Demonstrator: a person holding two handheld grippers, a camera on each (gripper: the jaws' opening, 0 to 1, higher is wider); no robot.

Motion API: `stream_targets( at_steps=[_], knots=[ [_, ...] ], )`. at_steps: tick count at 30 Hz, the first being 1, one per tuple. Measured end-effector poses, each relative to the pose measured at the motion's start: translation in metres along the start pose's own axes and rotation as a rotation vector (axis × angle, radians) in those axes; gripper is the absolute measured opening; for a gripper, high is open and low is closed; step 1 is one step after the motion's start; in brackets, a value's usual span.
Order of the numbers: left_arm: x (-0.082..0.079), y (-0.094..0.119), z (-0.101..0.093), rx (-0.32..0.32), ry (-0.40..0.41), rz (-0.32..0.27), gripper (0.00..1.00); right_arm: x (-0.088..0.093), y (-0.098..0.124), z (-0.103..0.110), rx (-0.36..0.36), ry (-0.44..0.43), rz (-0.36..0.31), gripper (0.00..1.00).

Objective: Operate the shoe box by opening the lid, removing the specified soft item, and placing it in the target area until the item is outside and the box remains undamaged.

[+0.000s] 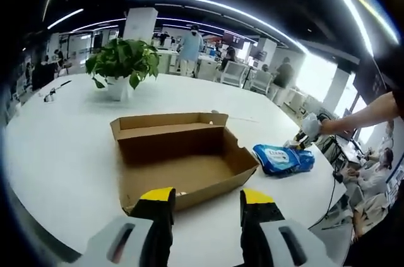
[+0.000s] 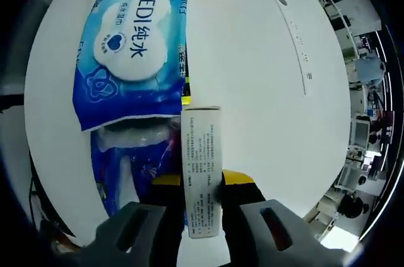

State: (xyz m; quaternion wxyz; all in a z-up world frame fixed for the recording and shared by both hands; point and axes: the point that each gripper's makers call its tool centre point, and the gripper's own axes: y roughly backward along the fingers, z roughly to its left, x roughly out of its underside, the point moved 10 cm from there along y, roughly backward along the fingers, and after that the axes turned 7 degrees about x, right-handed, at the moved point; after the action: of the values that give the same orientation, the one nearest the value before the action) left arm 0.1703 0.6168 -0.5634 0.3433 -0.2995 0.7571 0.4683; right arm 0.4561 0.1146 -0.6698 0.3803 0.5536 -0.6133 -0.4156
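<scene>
White table point(image 2: 265, 90), right gripper point(image 2: 202, 182) clamping wipes pack point(image 2: 129, 46)

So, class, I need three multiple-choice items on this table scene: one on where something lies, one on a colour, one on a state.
1. Where does the blue wipes pack lie?
A. inside the box
B. on the table beside the box
C. under the plant

2. What colour are the left gripper jaw tips?
A. yellow
B. red
C. green

3. In what state is the cardboard box?
A. taped shut
B. crushed flat
C. open, lid folded back

Answers: 1 B, the pack rests on the white table by the box's end. 2 A, both tips are yellow. 3 C, the inside shows and the lid stands behind it.
</scene>
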Motion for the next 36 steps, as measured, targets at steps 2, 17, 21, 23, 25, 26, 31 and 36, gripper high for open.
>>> stream_targets(
  at_steps=[2, 17, 21, 23, 25, 26, 31, 36],
  knots=[
    [0.0, 0.0, 0.0, -0.003, 0.005, 0.001, 0.41, 0.002, -0.002, -0.001, -0.005, 0.011, 0.005, 0.18],
    [-0.003, -0.005, 0.004, 0.043, -0.017, 0.031, 0.42, 0.003, -0.001, -0.006, -0.013, -0.01, 0.024, 0.22],
    [-0.006, -0.004, 0.012, 0.052, -0.021, 0.033, 0.42, 0.0, 0.004, -0.005, 0.011, -0.019, 0.025, 0.23],
    [-0.006, -0.003, 0.015, 0.056, -0.019, 0.034, 0.42, -0.001, 0.008, -0.006, 0.03, -0.016, 0.022, 0.24],
    [-0.005, -0.002, 0.018, 0.06, -0.02, 0.035, 0.42, -0.002, 0.009, -0.007, 0.037, -0.026, 0.027, 0.23],
    [-0.004, -0.002, 0.02, 0.065, -0.017, 0.039, 0.42, -0.002, 0.011, -0.007, 0.041, -0.032, 0.03, 0.23],
    [-0.002, -0.003, 0.024, 0.096, -0.032, 0.059, 0.42, -0.008, 0.035, 0.002, 0.109, -0.029, 0.026, 0.23],
    [-0.006, -0.003, 0.028, 0.115, -0.043, 0.062, 0.42, -0.008, 0.053, 0.003, 0.143, -0.072, 0.018, 0.23]
  ],
)
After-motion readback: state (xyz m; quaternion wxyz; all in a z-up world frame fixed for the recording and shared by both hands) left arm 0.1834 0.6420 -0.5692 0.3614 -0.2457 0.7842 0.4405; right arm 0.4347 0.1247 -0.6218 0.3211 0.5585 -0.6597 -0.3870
